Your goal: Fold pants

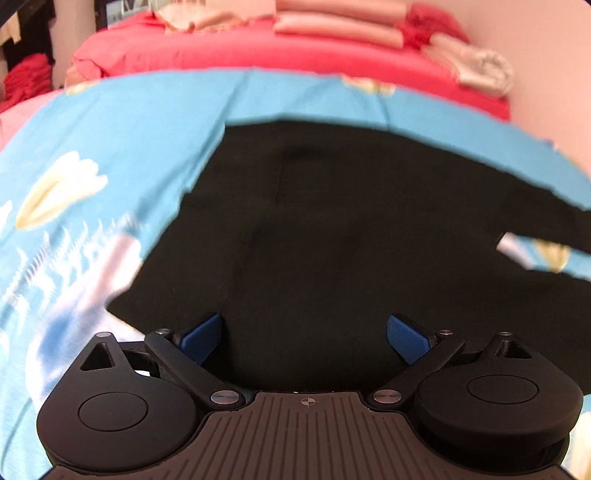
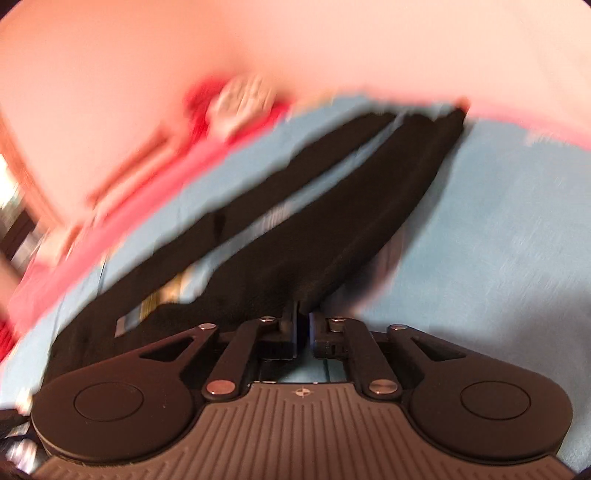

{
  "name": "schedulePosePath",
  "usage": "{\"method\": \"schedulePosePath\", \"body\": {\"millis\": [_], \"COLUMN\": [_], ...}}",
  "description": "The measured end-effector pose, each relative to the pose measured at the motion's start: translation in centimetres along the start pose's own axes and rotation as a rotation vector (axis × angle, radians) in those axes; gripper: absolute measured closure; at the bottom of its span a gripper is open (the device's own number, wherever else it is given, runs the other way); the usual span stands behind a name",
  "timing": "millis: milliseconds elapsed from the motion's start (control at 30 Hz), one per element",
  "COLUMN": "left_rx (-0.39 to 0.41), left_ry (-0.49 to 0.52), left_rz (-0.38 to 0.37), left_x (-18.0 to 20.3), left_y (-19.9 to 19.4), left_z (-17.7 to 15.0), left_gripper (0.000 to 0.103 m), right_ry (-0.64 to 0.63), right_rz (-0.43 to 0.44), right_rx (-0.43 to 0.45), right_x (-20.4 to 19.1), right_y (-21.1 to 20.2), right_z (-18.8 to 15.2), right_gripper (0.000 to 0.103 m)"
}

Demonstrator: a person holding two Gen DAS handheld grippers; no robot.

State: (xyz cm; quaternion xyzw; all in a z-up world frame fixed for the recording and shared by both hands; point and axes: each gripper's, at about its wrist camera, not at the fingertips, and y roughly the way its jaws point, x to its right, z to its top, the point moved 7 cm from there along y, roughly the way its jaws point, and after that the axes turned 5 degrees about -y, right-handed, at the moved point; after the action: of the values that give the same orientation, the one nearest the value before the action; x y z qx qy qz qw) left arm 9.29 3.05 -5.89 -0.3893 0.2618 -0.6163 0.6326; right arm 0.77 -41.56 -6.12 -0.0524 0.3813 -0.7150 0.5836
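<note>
Black pants (image 1: 332, 229) spread flat on a blue printed bedsheet (image 1: 122, 125), filling the middle of the left wrist view, waist part broad and close, two legs running off toward the right edge with a sliver of sheet showing between them. Left gripper (image 1: 304, 336) low over the near edge of the dark cloth, blue fingers (image 1: 201, 338) spread wide apart, nothing between them. Cannot tell whether the tips touch the fabric. Beyond the sheet, a red quilt (image 1: 229, 48) across the far side of the bed, with folded pink cloth (image 1: 340, 22) stacked on top and a crumpled pale garment (image 1: 476, 66) at its right end, next to a pink wall (image 1: 546, 44).

In the right wrist view, heavily blurred, right gripper (image 2: 303, 328) with fingers (image 2: 291, 332) drawn together, clamped on an edge of the black pants (image 2: 332, 221). Fabric rising from the pinch in a taut fold and stretching away up and to the right; second leg lying alongside to the left, a strip of blue bedsheet (image 2: 498, 240) visible between the two. Red quilt (image 2: 147, 192) as a smeared band past the far leg, pink wall (image 2: 295, 44) above it. Which part of the garment sits in the pinch cannot be told through the blur.
</note>
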Motion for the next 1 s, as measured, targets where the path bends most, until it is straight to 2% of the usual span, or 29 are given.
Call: {"method": "schedulePosePath", "body": {"millis": [33,67,100,167,200,233,267,333,400,467,500,567,600,667,700,733,833,867,967,1000], "left_rx": [0.025,0.033,0.040,0.048,0.052,0.056,0.061,0.071,0.079,0.085,0.089,0.096,0.096,0.092,0.090,0.089,0.097,0.099,0.093,0.088], "left_ry": [0.025,0.048,0.055,0.046,0.043,0.043,0.046,0.056,0.053,0.051,0.051,0.050,0.049,0.048,0.049,0.050,0.053,0.054,0.056,0.056], "left_rz": [0.006,0.024,0.033,0.029,0.024,0.020,0.017,0.015,0.013,0.020,0.026,0.036,0.039,0.036,0.034,0.033,0.039,0.040,0.037,0.036], "left_x": [0.3,0.5,0.6,0.5,0.4,0.2,0.2,0.3,0.2,0.3,0.4,0.5,0.5,0.5,0.6,0.6,0.6,0.7,0.6,0.6], "left_y": [-0.2,-0.2,-0.2,-0.2,-0.2,-0.4,-0.4,-0.4,-0.4,-0.3,-0.3,-0.3,-0.3,-0.3,-0.3,-0.3,-0.2,-0.2,-0.3,-0.3], "left_z": [-0.3,-0.5,-0.6,-0.7,-0.7,-0.8,-0.8,-1.1,-1.2,-1.3,-1.3,-1.4,-1.4,-1.3,-1.3,-1.3,-1.4,-1.4,-1.4,-1.3], "left_gripper": [0.000,0.000,0.000,0.000,0.000,0.000,0.000,0.000,0.000,0.000,0.000,0.000,0.000,0.000,0.000,0.000,0.000,0.000,0.000,0.000], "right_ry": [0.020,0.059,0.104,0.150,0.170,0.192,0.210,0.286,0.278,0.260,0.254,0.140,0.132,0.195,0.231,0.260,0.365,0.373,0.386,0.417], "right_rz": [0.037,0.053,0.035,-0.076,-0.181,-0.290,-0.341,-0.296,-0.289,-0.265,-0.275,-0.308,-0.319,-0.412,-0.480,-0.516,-0.446,-0.443,-0.396,-0.394], "right_rx": [0.008,0.019,0.043,0.160,0.210,0.223,0.212,0.178,0.207,0.155,0.152,0.153,0.183,0.308,0.349,0.351,0.247,0.245,0.308,0.332], "right_x": [0.6,1.4,2.5,5.3,7.0,8.7,10.2,12.6,13.5,13.6,13.6,13.1,13.3,15.3,17.1,18.5,21.2,21.7,21.9,22.0], "right_y": [0.0,0.0,0.0,0.3,0.7,1.2,2.2,4.5,5.6,7.7,8.3,8.2,7.1,3.2,1.9,1.3,2.5,2.7,1.6,1.1], "right_z": [0.2,0.9,2.0,5.2,6.6,7.8,9.0,10.8,12.7,12.9,13.0,13.5,13.8,14.7,15.1,14.9,13.2,12.8,13.1,13.2], "right_gripper": [0.091,0.078,0.051,0.020,0.024,0.028,0.034,0.037,0.045,0.082,0.093,0.096,0.096,0.096,0.096,0.096,0.096,0.095,0.091,0.083]}}
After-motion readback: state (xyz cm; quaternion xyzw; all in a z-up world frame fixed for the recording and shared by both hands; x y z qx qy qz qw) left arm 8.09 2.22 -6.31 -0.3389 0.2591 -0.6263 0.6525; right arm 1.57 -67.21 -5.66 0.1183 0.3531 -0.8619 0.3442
